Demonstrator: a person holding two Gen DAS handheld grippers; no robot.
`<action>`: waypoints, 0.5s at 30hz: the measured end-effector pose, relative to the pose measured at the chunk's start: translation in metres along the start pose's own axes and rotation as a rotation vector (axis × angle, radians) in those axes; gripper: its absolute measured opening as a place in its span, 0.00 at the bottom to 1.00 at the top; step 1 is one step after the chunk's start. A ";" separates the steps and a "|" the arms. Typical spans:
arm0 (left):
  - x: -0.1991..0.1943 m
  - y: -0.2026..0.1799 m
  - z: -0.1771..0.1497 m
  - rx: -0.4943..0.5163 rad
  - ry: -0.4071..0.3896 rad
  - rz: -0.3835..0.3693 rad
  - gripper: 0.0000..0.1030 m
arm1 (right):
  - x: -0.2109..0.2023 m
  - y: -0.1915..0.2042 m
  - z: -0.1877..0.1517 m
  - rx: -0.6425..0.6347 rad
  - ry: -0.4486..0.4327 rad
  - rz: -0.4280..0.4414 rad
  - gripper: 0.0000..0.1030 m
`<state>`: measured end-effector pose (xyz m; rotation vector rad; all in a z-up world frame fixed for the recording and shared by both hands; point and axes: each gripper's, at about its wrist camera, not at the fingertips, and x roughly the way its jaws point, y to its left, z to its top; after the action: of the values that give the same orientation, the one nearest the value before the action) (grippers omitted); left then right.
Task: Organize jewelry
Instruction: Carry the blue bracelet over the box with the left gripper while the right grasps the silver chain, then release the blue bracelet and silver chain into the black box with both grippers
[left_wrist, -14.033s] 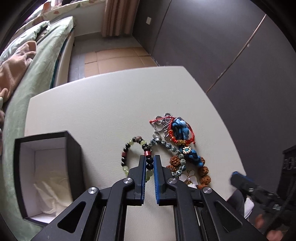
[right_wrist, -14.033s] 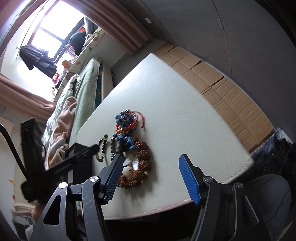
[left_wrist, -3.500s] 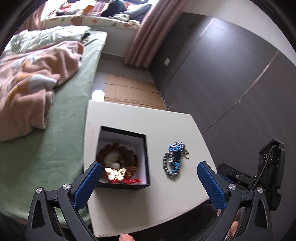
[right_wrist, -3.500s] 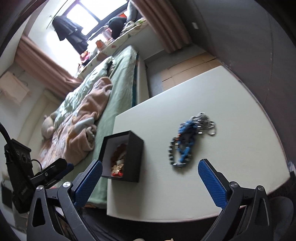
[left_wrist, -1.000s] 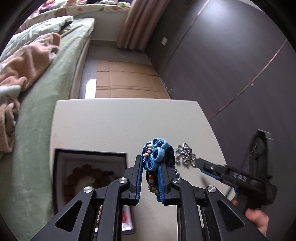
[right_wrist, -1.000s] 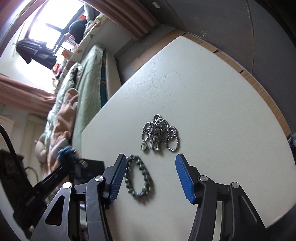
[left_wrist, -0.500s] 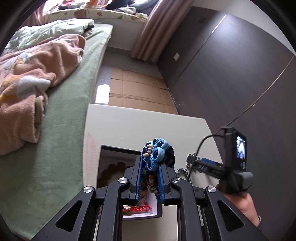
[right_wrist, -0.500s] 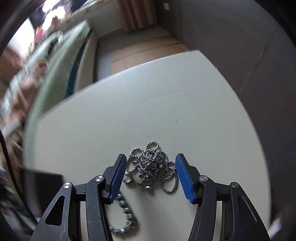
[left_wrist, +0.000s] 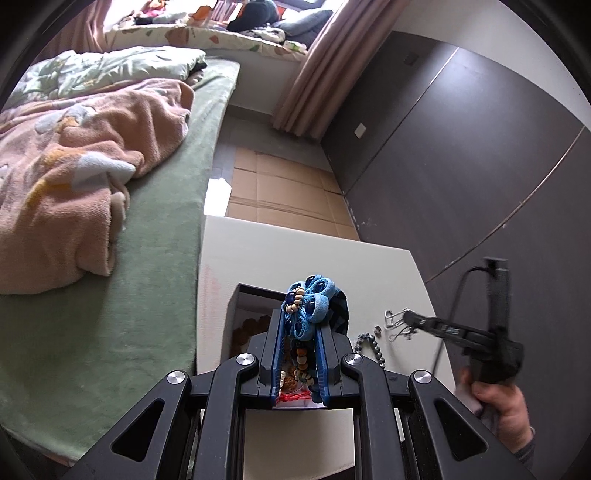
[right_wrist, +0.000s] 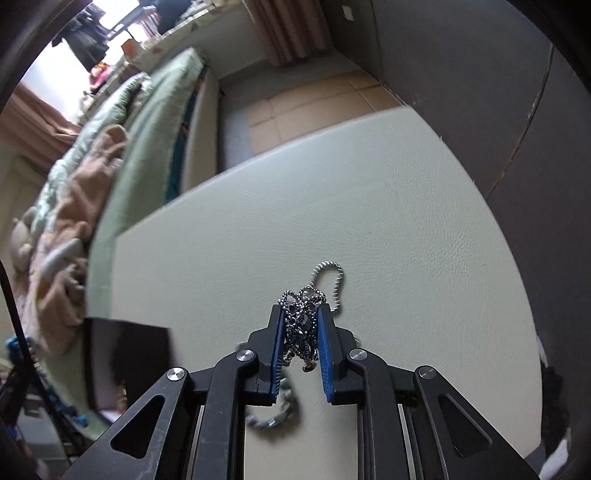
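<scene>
Both tongs clamped: left tongs (left_wrist: 299, 332) grip blue bracelet (left_wrist: 308, 308) (above box (left_wrist: 236, 306)); right tongs (right_wrist: 301, 332) pinch chain (right_wrist: 303, 310).

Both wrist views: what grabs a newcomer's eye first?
The left gripper, shut on a bright blue fabric-flower bracelet held above the open black jewelry box. Then the right gripper, clamped on a tangled silver ball chain over the pale table, a grey bead bracelet lying below.
</scene>
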<state>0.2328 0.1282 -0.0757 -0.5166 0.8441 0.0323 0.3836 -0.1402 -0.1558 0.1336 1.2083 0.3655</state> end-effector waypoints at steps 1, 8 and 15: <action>-0.004 0.000 0.000 -0.001 -0.006 -0.002 0.16 | -0.008 0.006 -0.001 -0.011 -0.014 0.006 0.18; -0.031 -0.004 -0.003 0.008 -0.050 -0.011 0.16 | -0.071 0.047 0.004 -0.086 -0.125 0.045 0.18; -0.048 0.002 -0.009 0.002 -0.067 -0.007 0.16 | -0.115 0.090 -0.002 -0.161 -0.189 0.095 0.18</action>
<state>0.1938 0.1343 -0.0472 -0.5140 0.7767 0.0425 0.3282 -0.0959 -0.0280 0.0842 0.9844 0.5197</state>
